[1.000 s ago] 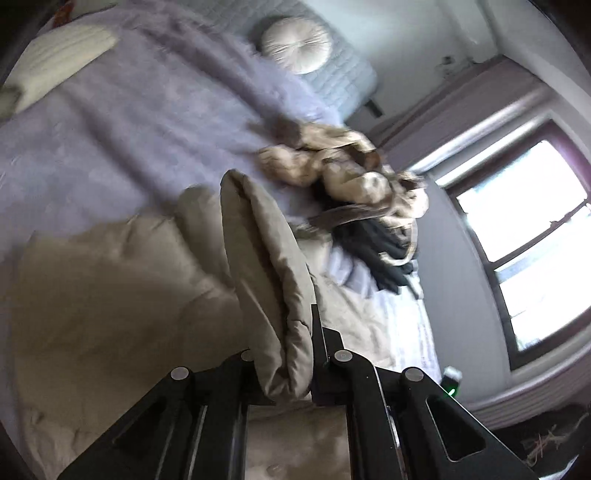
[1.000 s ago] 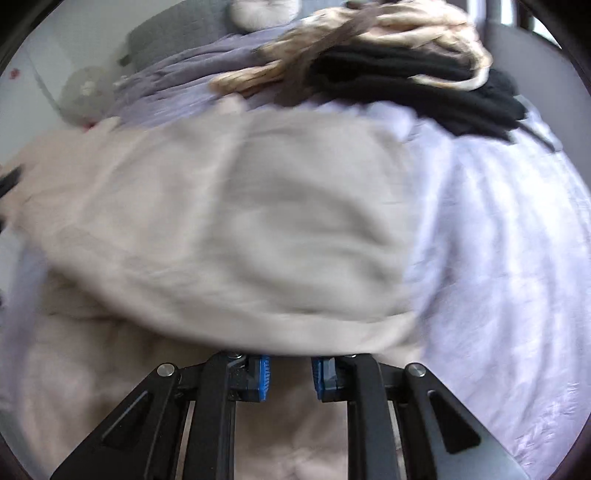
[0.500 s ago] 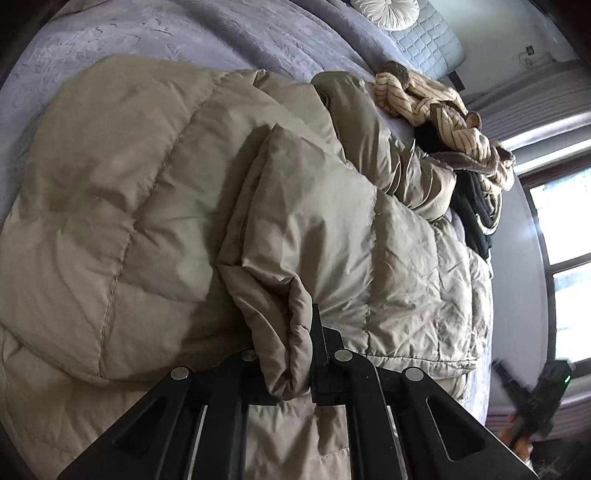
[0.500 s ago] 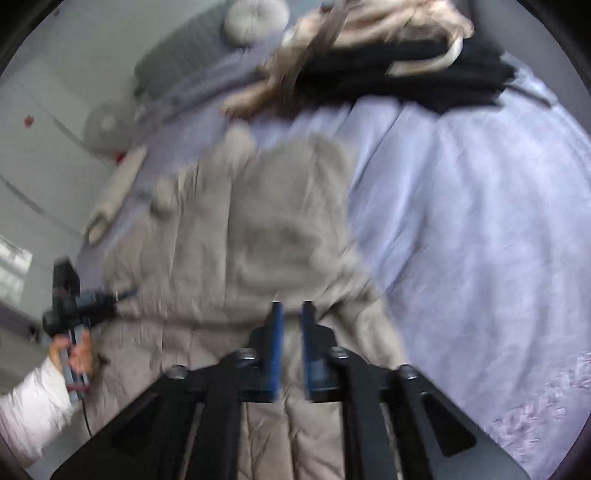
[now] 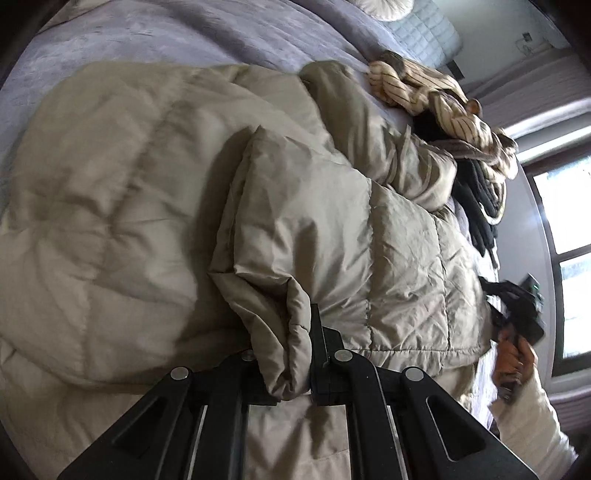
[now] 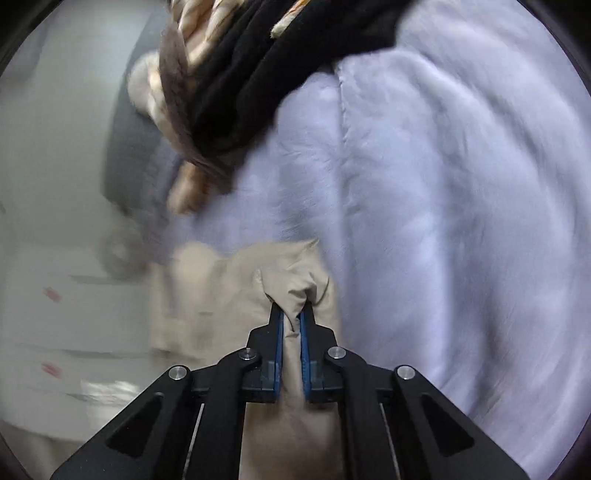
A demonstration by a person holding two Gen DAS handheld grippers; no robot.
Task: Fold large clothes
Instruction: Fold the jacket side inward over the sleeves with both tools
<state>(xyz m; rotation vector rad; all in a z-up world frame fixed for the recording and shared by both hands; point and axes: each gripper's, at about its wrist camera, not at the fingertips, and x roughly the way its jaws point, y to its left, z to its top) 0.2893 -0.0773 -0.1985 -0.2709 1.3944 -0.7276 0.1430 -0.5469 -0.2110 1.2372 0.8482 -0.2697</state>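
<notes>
**Both grippers closed on the beige puffer jacket**

Nearest to our left wrist camera, we saw the left gripper [image 5: 295, 332] with its jaws drawn narrow, pinching a thick rolled edge of the beige puffer jacket [image 5: 325, 229]. The pinched fold rose from between the black fingers [image 5: 318, 332] and went on into a quilted panel, which lay doubled over the rest of the coat. The jacket was spread wide on the lavender bedspread [image 5: 155, 33] and filled most of that view.

In our right wrist camera, the right gripper [image 6: 291, 321] had just been closing its jaws, and a small pleat of the same beige fabric [image 6: 236, 295] stood between the blue pads [image 6: 277, 350], which pressed on it from both sides. This picture was much blurred, so we could not tell which part of the jacket it was. To the right of the gripper lay the bare bedspread [image 6: 461, 221].

At the right edge of the left view, we saw the right hand [image 5: 515, 354] in a white sleeve [image 5: 532, 417], holding the other gripper at the jacket's far edge.

Further away, a pile of other clothes lay on the bed: a cream striped garment [image 5: 436, 96] over a black garment [image 5: 480, 199], just beyond the jacket. Behind them we saw a round white cushion [image 5: 388, 5] against a grey quilted headboard [image 5: 428, 29], and a bright window [image 5: 565, 206] on the right.
</notes>
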